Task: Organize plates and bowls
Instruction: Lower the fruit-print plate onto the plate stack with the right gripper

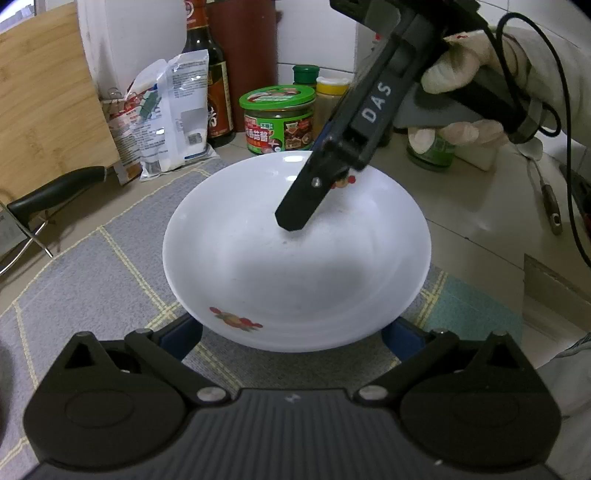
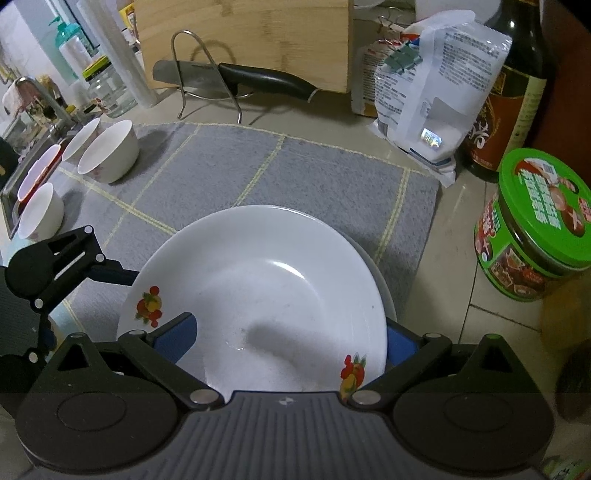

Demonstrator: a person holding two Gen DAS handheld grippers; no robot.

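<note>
A white deep plate with fruit prints rests on the grey mat. It also fills the right wrist view, where a second rim shows under its right edge. My right gripper grips the plate's far rim, one finger lying inside it. In its own view the right gripper has a blue pad inside the plate and the other outside. My left gripper is open, its blue fingers under the plate's near rim.
Several small white bowls stand at the mat's left end near a sink. A green-lidded jar, a soy sauce bottle, a white bag, a knife on a wire rack and a cutting board line the back.
</note>
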